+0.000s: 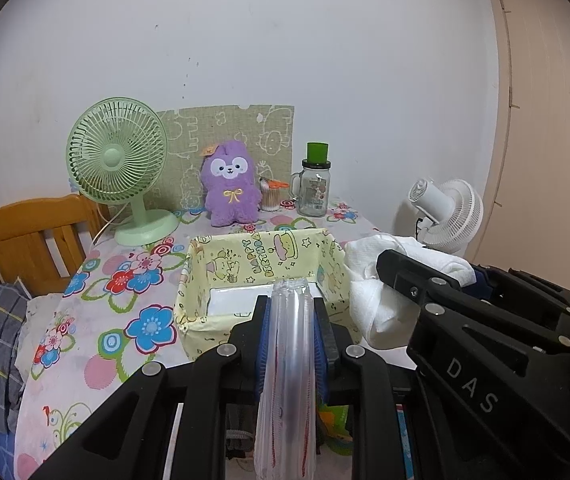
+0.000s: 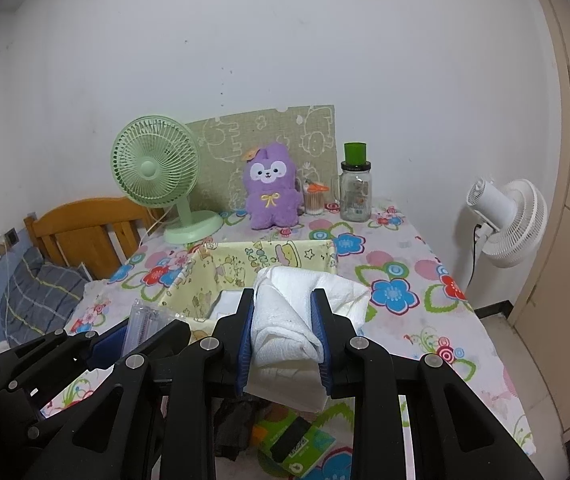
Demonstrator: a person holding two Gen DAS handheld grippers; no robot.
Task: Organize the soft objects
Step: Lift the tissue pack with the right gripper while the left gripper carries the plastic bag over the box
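The left gripper (image 1: 290, 320) is pinching a clear plastic package (image 1: 289, 360) with red lines along it; its blue pads press both sides, and the package hangs down below the fingers. Just ahead of this gripper sits the yellow fabric basket (image 1: 201, 276) on the flowered bench (image 1: 125, 280), with something white lying flat on its floor. To its right, the right gripper (image 2: 283, 320) is clamped on a folded white towel (image 2: 285, 320), which bulges out above and below its pads. The basket (image 2: 205, 276) lies just ahead and slightly left of it. Farther ahead, against the wall, stand a green fan (image 1: 119, 168), a purple plush toy (image 1: 231, 184) and a glass jar (image 1: 315, 188). A white fan (image 2: 505, 220) stands off to the right, beyond the bench edge.
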